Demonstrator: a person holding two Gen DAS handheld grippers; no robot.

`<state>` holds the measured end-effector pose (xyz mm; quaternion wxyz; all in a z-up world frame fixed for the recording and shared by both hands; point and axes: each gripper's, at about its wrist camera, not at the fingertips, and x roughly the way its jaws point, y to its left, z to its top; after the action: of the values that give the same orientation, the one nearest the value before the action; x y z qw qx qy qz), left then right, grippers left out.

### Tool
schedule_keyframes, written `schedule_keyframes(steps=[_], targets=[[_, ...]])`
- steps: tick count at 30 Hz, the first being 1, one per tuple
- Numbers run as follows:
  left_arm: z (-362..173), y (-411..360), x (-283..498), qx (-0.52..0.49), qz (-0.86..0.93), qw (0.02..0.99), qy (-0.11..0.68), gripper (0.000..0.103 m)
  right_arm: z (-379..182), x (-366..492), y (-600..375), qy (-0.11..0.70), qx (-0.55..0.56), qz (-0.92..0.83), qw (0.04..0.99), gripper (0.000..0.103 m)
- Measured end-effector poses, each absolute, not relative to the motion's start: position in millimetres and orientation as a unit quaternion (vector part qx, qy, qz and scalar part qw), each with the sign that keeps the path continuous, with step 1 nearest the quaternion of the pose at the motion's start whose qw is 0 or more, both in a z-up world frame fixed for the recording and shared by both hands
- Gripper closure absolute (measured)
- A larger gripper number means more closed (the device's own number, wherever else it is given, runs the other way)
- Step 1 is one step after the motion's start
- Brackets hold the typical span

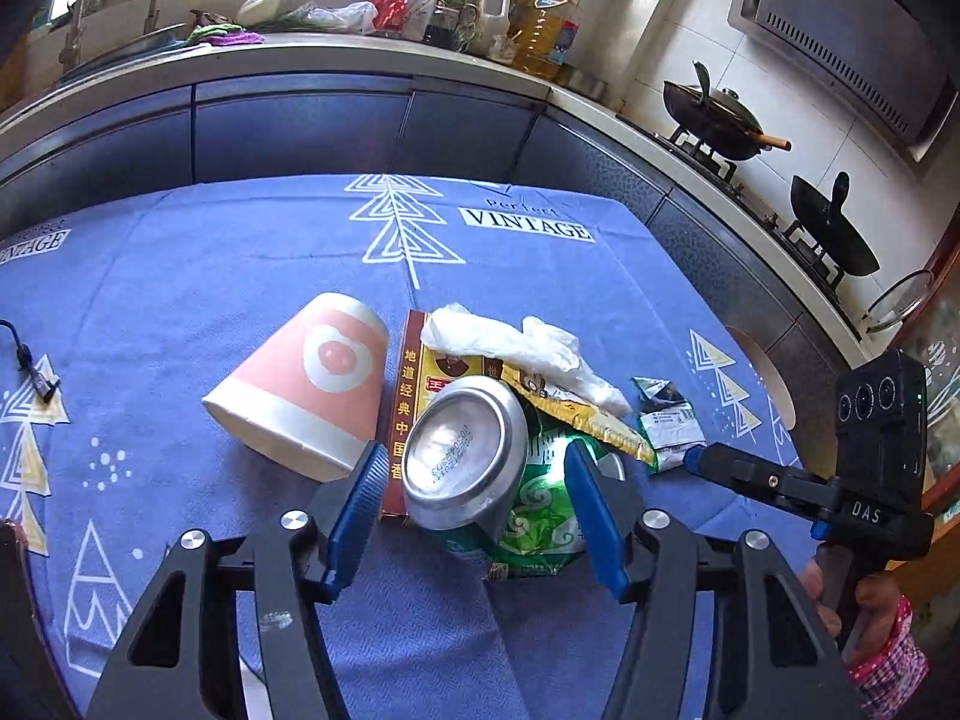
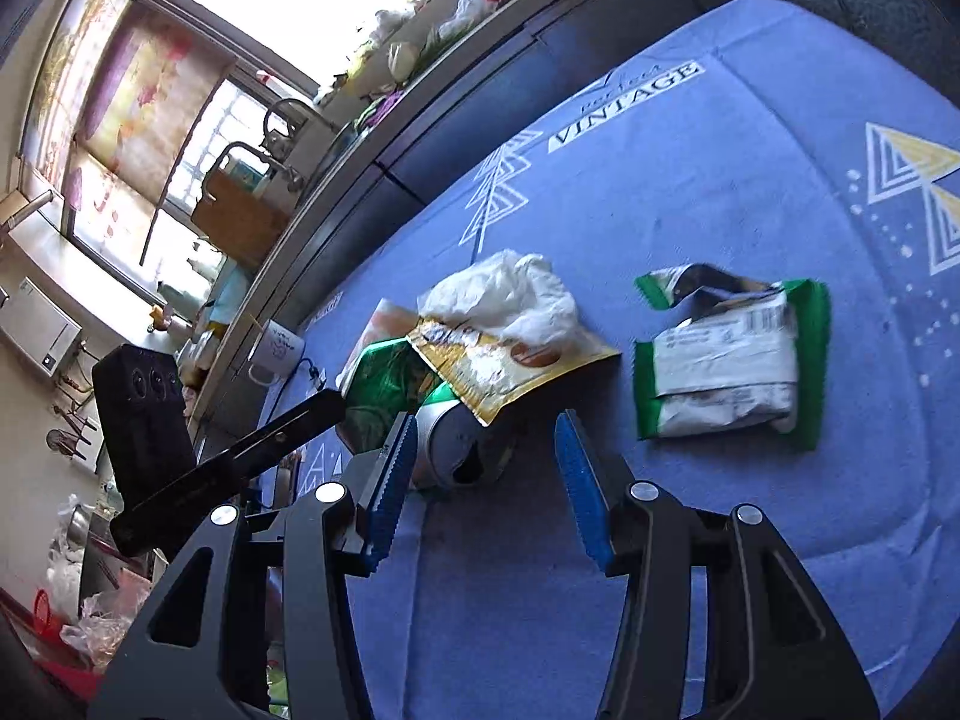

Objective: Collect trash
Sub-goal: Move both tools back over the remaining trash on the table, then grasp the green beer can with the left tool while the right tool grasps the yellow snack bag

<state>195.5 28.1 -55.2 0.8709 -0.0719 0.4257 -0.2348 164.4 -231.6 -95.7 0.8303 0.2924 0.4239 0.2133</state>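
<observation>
A crushed green can [image 1: 480, 468] lies on the blue tablecloth with its silver base toward me, between the open fingers of my left gripper [image 1: 477, 516]; the pads are close to its sides. Behind it lie a red box [image 1: 408, 396], a yellow wrapper [image 1: 576, 420], a white crumpled tissue [image 1: 516, 348] and a tipped pink paper cup [image 1: 306, 384]. My right gripper [image 2: 486, 480] is open and empty, just in front of the can [image 2: 444, 444], the yellow wrapper [image 2: 504, 360] and the tissue [image 2: 504, 294]. A green and white wrapper [image 2: 732, 360] lies to the right; it also shows in the left wrist view [image 1: 669, 420].
The blue tablecloth [image 1: 180, 276] covers the table. A black cable plug [image 1: 36, 378] lies at the left edge. Dark cabinets and a cluttered counter [image 1: 420, 12] run behind. Woks [image 1: 714, 114] sit on the stove at the right. A white mug [image 2: 276, 354] stands beyond the table.
</observation>
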Motion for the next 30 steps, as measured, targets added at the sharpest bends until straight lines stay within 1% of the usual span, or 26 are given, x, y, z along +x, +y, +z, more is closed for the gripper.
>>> schedule_keyframes(steps=[3,4,6,11,12,13,14,15,16,19,22,24,27,28,29,30], targets=[[-69.9,21.7,201.5,-0.061,-0.241,0.862,0.441,0.056,-99.9,166.2,-214.7,0.441,0.278,0.223,0.824,0.055],[-72.2,22.8,200.1,-0.061,-0.252,0.858,0.444,0.056,-100.2,166.2,-209.5,0.444,0.274,0.228,0.822,0.055],[-70.6,19.8,190.0,-0.059,-0.288,0.845,0.446,0.072,-98.9,164.7,-202.0,0.447,0.264,0.237,0.821,0.055],[-63.9,19.6,147.7,-0.039,-0.338,0.828,0.445,0.072,-98.7,160.2,-197.6,0.455,0.249,0.243,0.820,0.055],[-63.8,21.7,141.1,-0.033,-0.334,0.832,0.442,0.069,-99.2,158.5,-199.8,0.455,0.251,0.243,0.819,0.055],[-63.7,24.6,137.1,-0.029,-0.323,0.838,0.439,0.046,-99.8,157.2,-202.2,0.454,0.255,0.243,0.818,0.055],[-63.0,28.9,135.1,-0.028,-0.303,0.848,0.434,0.018,-100.2,156.3,-204.5,0.453,0.259,0.241,0.818,0.055],[-61.8,32.9,135.4,-0.033,-0.292,0.856,0.426,0.012,-100.8,154.8,-207.1,0.452,0.263,0.239,0.818,0.055],[-61.3,37.2,138.0,-0.042,-0.288,0.858,0.422,0.012,-100.8,154.4,-209.2,0.452,0.265,0.236,0.818,0.055],[-67.7,42.5,156.0,-0.076,-0.289,0.846,0.442,0.012,-102.0,154.6,-215.6,0.451,0.271,0.225,0.820,0.055],[-80.4,37.5,167.6,-0.088,-0.300,0.831,0.460,0.013,-107.8,155.2,-221.5,0.456,0.275,0.210,0.820,0.055],[-89.5,32.2,170.2,-0.095,-0.310,0.821,0.470,0.015,-114.2,156.6,-224.2,0.459,0.290,0.212,0.812,0.055],[-103.2,24.6,171.1,-0.101,-0.315,0.809,0.487,0.025,-117.7,158.5,-220.9,0.465,0.286,0.211,0.811,0.056],[-106.8,22.8,170.8,-0.104,-0.314,0.806,0.490,0.039,-118.6,159.5,-217.9,0.467,0.285,0.213,0.810,0.056],[-110.3,22.4,171.5,-0.106,-0.310,0.805,0.494,0.043,-118.9,160.6,-215.5,0.469,0.286,0.216,0.808,0.056],[-109.8,23.7,170.1,-0.110,-0.309,0.808,0.490,0.043,-118.0,161.0,-215.1,0.466,0.290,0.220,0.806,0.056]])
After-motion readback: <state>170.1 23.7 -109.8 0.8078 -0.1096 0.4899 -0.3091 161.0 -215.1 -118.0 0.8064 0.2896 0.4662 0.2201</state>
